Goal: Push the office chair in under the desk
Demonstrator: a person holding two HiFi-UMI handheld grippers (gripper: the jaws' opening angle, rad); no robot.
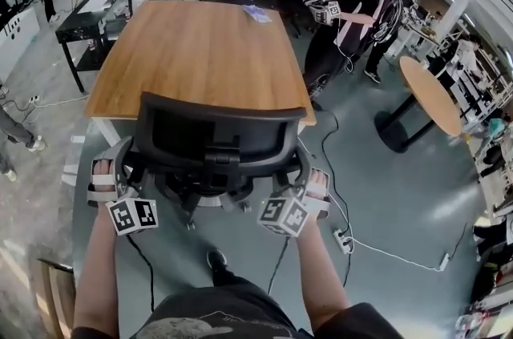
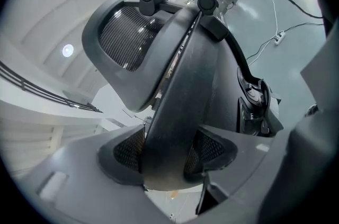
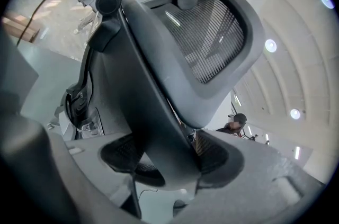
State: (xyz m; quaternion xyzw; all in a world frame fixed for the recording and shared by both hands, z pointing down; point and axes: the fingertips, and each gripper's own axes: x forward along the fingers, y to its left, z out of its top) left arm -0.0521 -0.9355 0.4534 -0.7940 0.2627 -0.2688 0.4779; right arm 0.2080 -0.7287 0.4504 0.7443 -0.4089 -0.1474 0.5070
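Black mesh-backed office chair [image 1: 210, 133] at 6 o'clock of the rectangular wood-topped desk [image 1: 192, 49], facing it, backrest upright and close against the near edge in the head view. Seat hidden behind the backrest, so impossible to say how far under the top. Dark base spokes showing below the backrest.

Left gripper [image 2: 166, 157] clamped on the backrest's dark plastic side frame at the chair's 9 o'clock, ribbed pads [image 2: 128, 149] pressing on either face of it. Right gripper [image 3: 167, 157] clamped likewise on the opposite side frame at 3 o'clock.

Judged from this: grip taken on both sides, chair squared to the desk and standing right up to it, most of the travel probably covered. Left to do, if anything: a last straight push toward 12 o'clock until the backrest meets the edge, then letting go on both sides.

White power strip [image 1: 343, 240] on the grey floor at 5 o'clock, apart from the chair's base. Small pale sheet [image 1: 258, 14] near the desk's 1 o'clock corner, well apart from the chair. Another person [image 1: 353, 17] standing at 2 o'clock beyond the desk.
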